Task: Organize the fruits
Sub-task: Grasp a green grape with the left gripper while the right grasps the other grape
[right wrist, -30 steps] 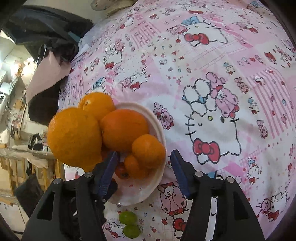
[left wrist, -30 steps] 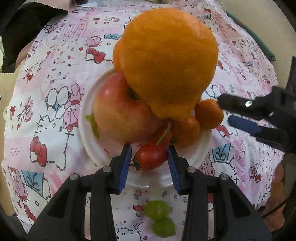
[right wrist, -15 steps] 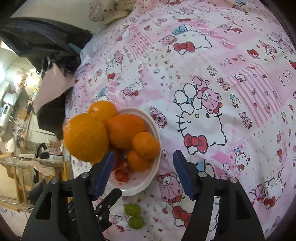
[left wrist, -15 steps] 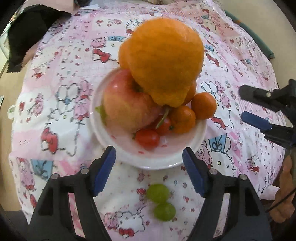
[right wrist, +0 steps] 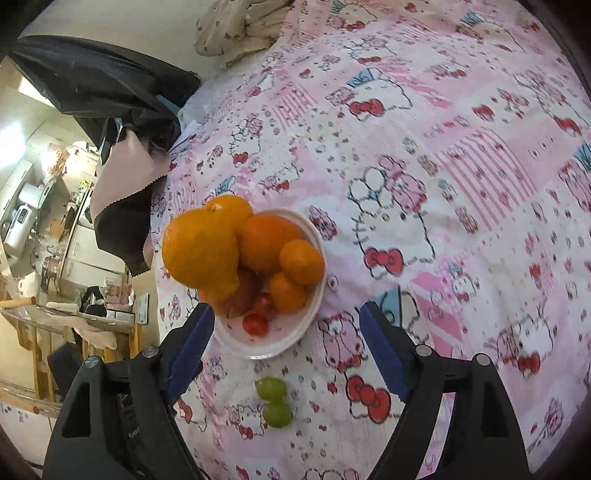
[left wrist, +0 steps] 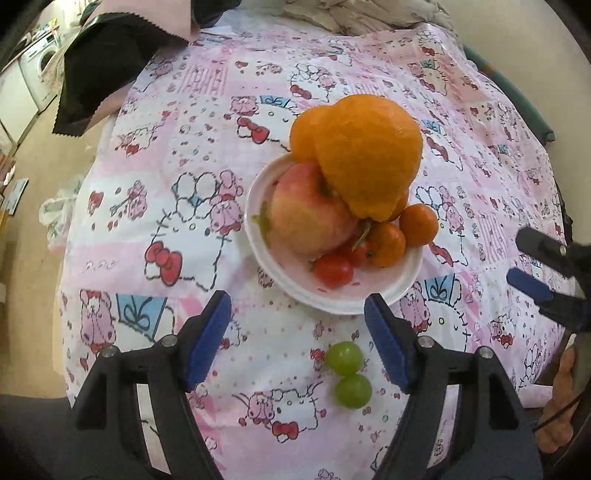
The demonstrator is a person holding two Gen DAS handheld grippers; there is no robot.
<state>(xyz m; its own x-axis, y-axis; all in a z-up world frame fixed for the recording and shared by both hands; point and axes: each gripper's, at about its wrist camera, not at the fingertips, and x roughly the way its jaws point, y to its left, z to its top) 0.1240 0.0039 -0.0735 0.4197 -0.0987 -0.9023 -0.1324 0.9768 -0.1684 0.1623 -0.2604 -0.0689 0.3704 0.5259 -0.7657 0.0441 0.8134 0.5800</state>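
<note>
A white plate (left wrist: 402,284) on the pink cartoon tablecloth holds a large bumpy orange (left wrist: 365,155), a red apple (left wrist: 306,214), small mandarins (left wrist: 419,225) and cherry tomatoes (left wrist: 333,270). Two green grapes (left wrist: 344,357) lie on the cloth just in front of the plate. My left gripper (left wrist: 297,339) is open and empty, above the grapes and short of the plate. My right gripper (right wrist: 286,350) is open and empty, above the plate (right wrist: 310,325) and the grapes (right wrist: 272,389); its fingers (left wrist: 532,288) show at the right in the left wrist view.
A black and pink cloth (left wrist: 107,62) hangs at the far left table edge. Crumpled fabric (right wrist: 243,26) lies at the far end. Beyond the left edge are the floor and wooden furniture (right wrist: 40,339).
My left gripper let go of a cherry tomato on the plate, opened wide and drew back toward me. My right gripper also pulled back and up from the plate.
</note>
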